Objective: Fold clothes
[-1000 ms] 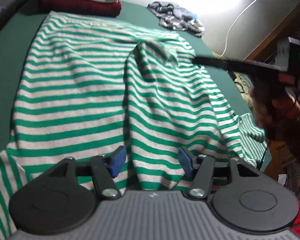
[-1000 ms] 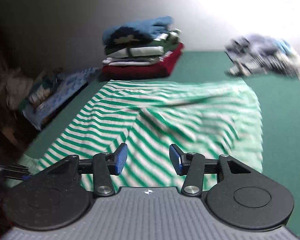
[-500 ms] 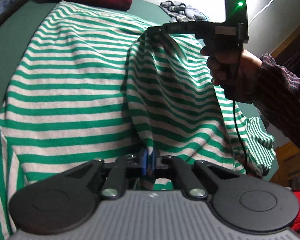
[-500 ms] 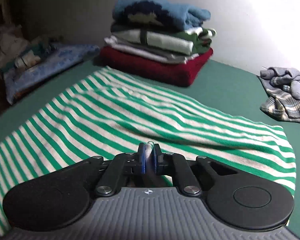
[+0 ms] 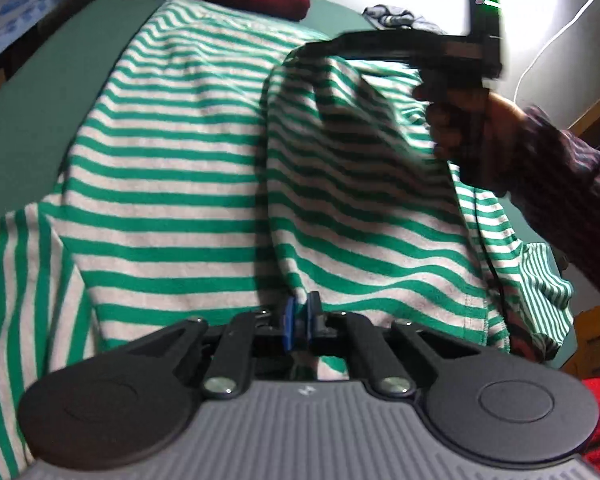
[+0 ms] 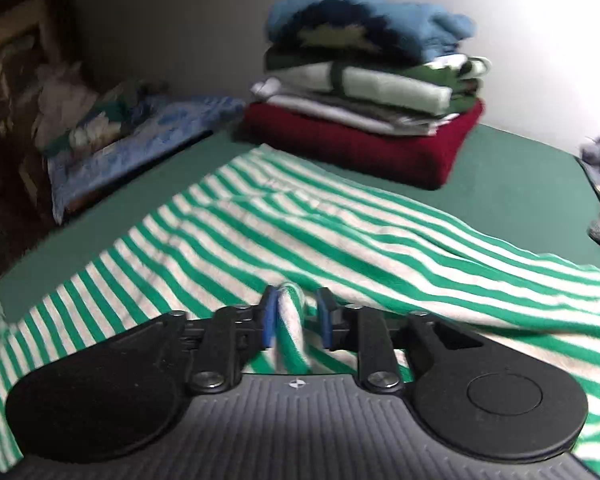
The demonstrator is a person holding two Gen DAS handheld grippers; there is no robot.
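No legible text, label, brand, or number appears on any item in either wrist view.

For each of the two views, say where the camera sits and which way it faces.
Left wrist: on the left gripper, looking down its fingers across the striped shirt; pads pinch shirt fabric. The right gripper and its hand show.
Right wrist: on the right gripper, facing the folded stack; its jaws are opening, a shirt fold between them.
Shared: shirt, stack, green surface.
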